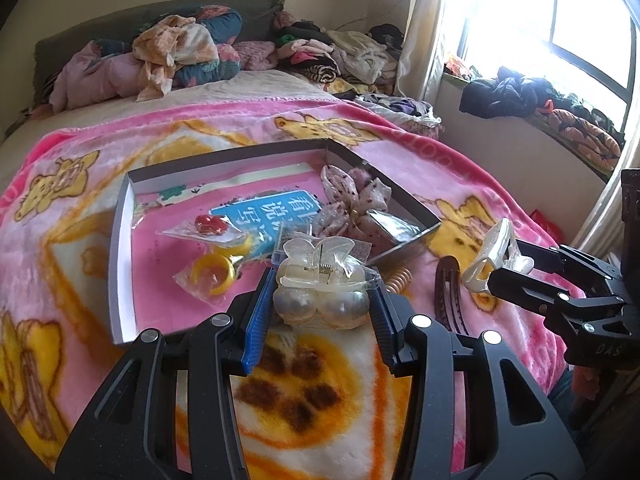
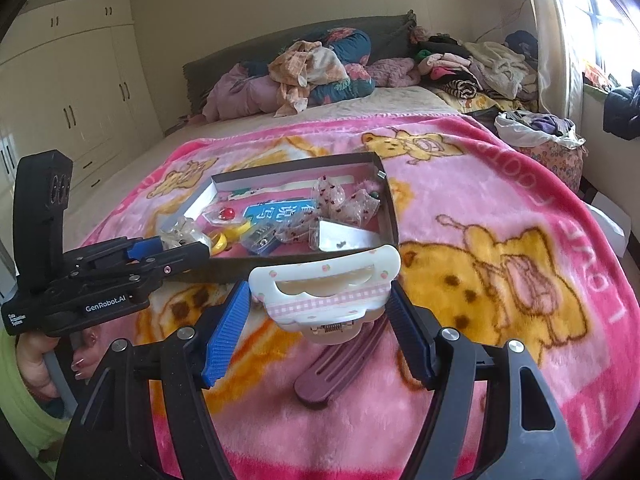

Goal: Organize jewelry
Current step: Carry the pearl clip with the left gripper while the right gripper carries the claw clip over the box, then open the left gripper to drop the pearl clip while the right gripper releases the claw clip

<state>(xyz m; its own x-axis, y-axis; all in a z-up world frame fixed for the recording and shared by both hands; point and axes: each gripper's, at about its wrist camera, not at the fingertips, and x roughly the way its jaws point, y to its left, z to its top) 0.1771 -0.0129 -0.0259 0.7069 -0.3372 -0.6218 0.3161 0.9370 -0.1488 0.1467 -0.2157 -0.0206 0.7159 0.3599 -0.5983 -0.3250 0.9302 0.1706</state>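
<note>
Left gripper (image 1: 320, 300): pinching a clear hair claw with pearl-like beads (image 1: 320, 288) between its blue pads; the claw is held clear of the blanket, at the near edge of the box.
Right gripper (image 2: 320, 304): clamped on a white hair claw with pink checked trim (image 2: 324, 296), one pad against each end; the claw is held above the blanket, just short of the box's near wall.
Person's hand (image 2: 44, 356): wrapped around the grip of the left gripper, at the lower left of the right wrist view; a light green sleeve shows beside it.
Box (image 1: 120, 216): shallow, open-topped, lying on the blanket; grey outer walls, white inner walls, pink printed floor with a blue label.
Box contents: a yellow ring in a clear bag (image 1: 212, 276), a red piece in a clear bag (image 1: 208, 226), a spotted fabric scrunchie (image 1: 352, 196) towards the right wall, a silvery packet (image 1: 392, 228) in the near right corner.
Brown snap clip (image 2: 340, 364): flat on the blanket, outside the box, under the right gripper.
Tan spiral hair tie (image 1: 398, 280): on the blanket, outside the box, just beside the left gripper's right finger.
Blanket (image 2: 500, 200): pink with yellow bear print, spread over the bed.
Background: heaped clothes (image 1: 180, 52) at the head of the bed; window (image 1: 560, 20) on the right; wardrobe (image 2: 72, 92) on the left.
</note>
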